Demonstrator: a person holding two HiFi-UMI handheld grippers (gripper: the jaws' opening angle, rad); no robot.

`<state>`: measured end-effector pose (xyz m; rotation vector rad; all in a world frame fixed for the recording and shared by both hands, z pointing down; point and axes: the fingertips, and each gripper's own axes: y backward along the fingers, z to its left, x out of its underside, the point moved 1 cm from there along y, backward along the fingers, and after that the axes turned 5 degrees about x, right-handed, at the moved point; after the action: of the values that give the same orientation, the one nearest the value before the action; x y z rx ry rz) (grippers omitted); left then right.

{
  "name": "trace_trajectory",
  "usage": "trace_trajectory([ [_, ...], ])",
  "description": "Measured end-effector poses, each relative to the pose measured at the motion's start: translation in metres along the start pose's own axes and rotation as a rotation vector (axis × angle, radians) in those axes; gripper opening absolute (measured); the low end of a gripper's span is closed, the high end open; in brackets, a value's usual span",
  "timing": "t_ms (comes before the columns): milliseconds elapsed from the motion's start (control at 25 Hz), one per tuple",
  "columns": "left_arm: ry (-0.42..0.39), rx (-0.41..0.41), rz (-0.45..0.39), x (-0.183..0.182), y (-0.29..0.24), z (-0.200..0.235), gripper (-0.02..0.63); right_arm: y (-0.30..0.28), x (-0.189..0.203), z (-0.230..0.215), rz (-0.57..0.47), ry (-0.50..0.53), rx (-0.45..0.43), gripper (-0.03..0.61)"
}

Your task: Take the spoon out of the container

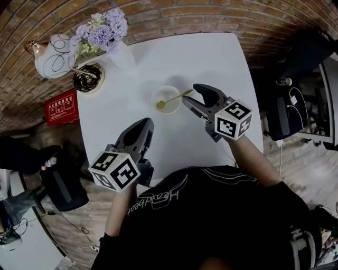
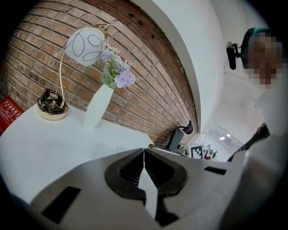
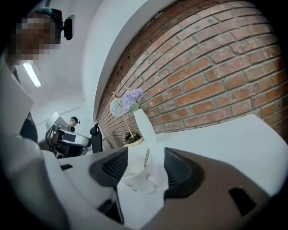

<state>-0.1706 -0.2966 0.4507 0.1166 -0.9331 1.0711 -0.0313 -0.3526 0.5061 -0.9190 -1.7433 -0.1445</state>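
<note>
Head view: a round, translucent pale plastic container (image 1: 166, 98) is seen standing on a white square table (image 1: 158, 58), about mid-table. A slim gold-coloured metal spoon (image 1: 174, 98) is lodged in it. Its bowl is laid inside the container and its handle is leaned over the rim toward the right gripper (image 1: 190, 95). That grey two-jaw gripper is held just beside the container, on its right, with the handle's end close by one jaw tip; whether they touch cannot be told.

In the right gripper view the jaws are shown wide apart. The container and the upright-looking spoon handle are framed in the gap between them, and nothing is pressed by the pads.

The left gripper (image 1: 143, 124) is held over the near part of the table, well apart from the container. Its jaws are shown together in the left gripper view, with nothing caught between them.

At the far left corner of the table a white tapered vase (image 1: 122, 55) of lilac flowers (image 1: 103, 30) is placed. Beside it a lamp is set — a white globe shade (image 1: 53, 56) with black line drawing, above a round gold base (image 1: 87, 78). A red-brown brick wall (image 1: 211, 15) is seen behind the table.
</note>
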Motion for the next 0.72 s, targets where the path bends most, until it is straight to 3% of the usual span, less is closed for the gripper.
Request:
trace_trajectory([
  [480,0.018,-0.017,0.007,0.002,-0.003,0.010,0.006,-0.017,0.009,0.000,0.039,-0.002,-0.016,0.209],
  [600,0.019,-0.015,0.008,0.003,-0.002,0.010,0.006,-0.017,0.009,0.000,0.034,-0.001,-0.006,0.096],
  [720,0.020,-0.019,0.002,0.002,0.000,0.011,0.006,-0.017,0.009,0.000,0.033,0.005,-0.003,0.068],
])
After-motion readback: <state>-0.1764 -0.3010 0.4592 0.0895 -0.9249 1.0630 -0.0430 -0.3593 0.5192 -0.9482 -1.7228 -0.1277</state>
